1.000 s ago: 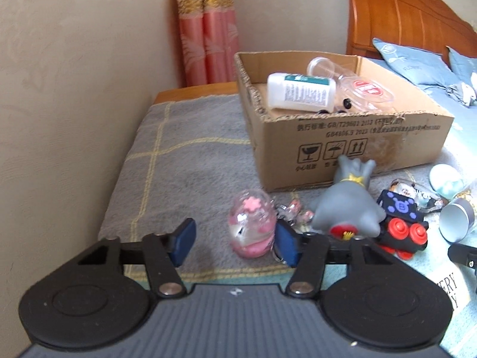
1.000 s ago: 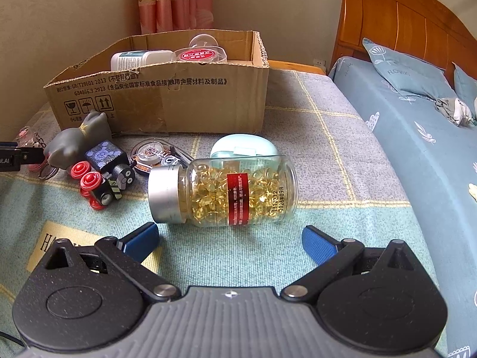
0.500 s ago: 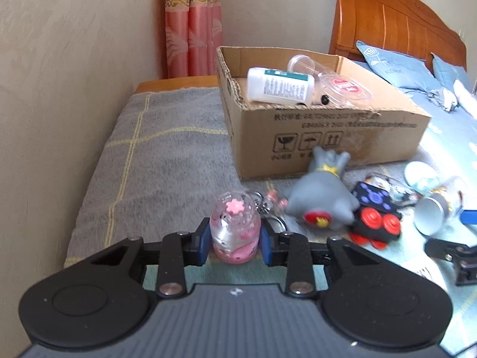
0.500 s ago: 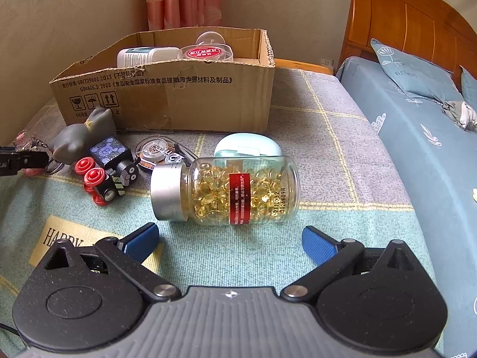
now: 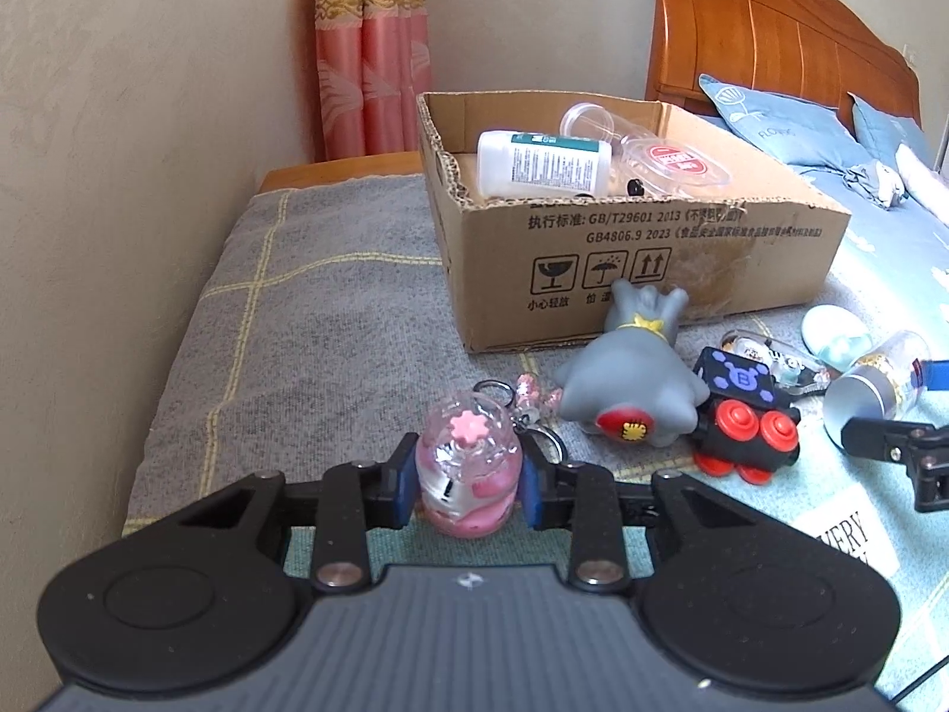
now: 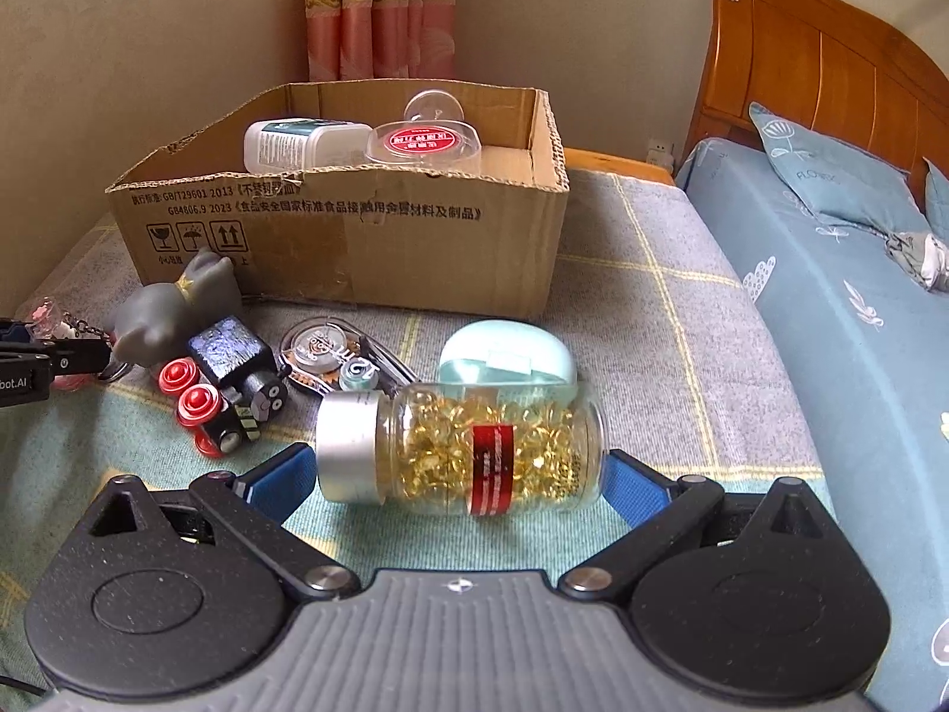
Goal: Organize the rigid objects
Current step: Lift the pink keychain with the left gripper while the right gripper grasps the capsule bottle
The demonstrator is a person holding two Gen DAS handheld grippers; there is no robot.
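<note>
Pink-filled and clear, the keychain charm [image 5: 465, 469] stands upright, pinched between the left claw [image 5: 465, 489] pads, with the cardboard box [image 5: 629, 264] ahead and right. The capsule bottle [image 6: 459, 451] lies crosswise between the right claw's [image 6: 457, 483] spread fingers, cap leftward, not yet clamped. Box print reads "GB4806.9 2023"; the cloth shows "HAPPY".

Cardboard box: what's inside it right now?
Inside the cardboard box lie a white bottle, a clear cup and a clear lid with a red label. The front wall hides the box floor.
</note>
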